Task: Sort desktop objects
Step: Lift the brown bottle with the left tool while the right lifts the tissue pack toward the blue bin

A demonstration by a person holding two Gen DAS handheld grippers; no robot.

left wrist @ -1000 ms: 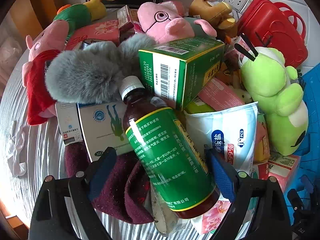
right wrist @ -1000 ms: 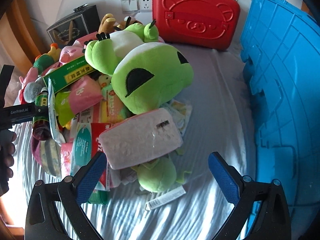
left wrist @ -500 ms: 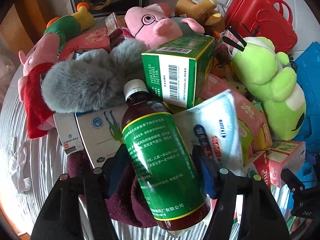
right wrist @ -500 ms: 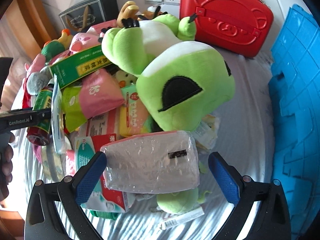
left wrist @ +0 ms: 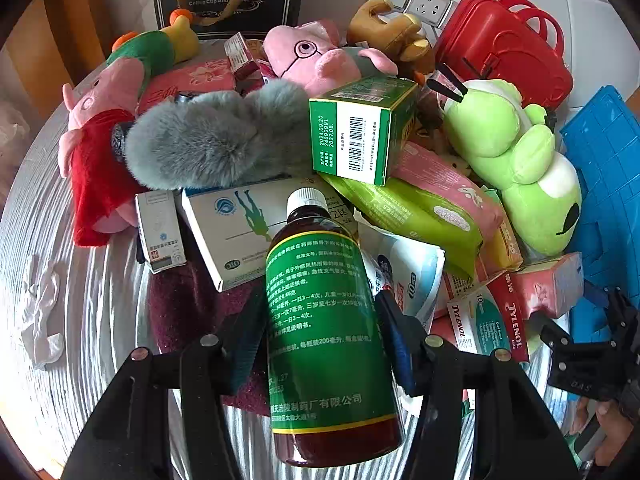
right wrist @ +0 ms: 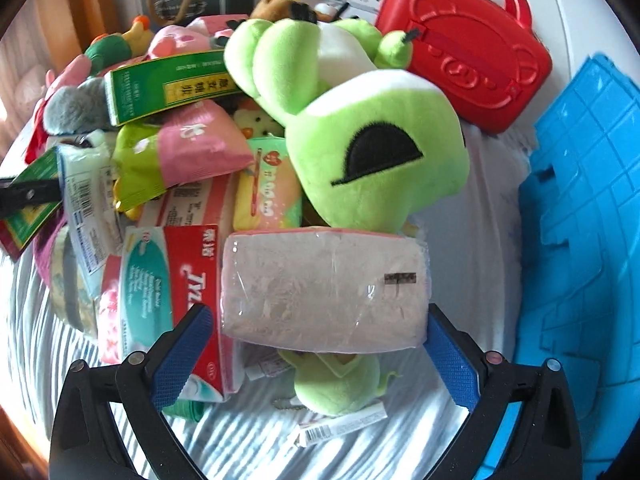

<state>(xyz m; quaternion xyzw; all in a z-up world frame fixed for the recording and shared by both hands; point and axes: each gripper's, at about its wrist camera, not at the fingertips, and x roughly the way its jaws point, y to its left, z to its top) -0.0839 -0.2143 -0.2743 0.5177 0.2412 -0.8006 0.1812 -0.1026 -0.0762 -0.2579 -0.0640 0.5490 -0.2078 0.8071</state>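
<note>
The left claw (left wrist: 322, 344) is closing around the brown glass syrup bottle with the green label (left wrist: 326, 332), seemingly gripped above the pile, next needing a steady carry, while the right claw (right wrist: 316, 344) hangs spread over the clear-wrapped tissue pack (right wrist: 324, 288).

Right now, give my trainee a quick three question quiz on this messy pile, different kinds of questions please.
1. True or false: the left gripper has the syrup bottle between its closing jaws.
2. Which item lies between the open right gripper fingers? A) red case B) wrapped tissue pack C) grey fluffy toy
3. Fill in: the green medicine box leans on the ____ fluffy toy.

Key: 1 true; 2 B; 3 grey.
</note>
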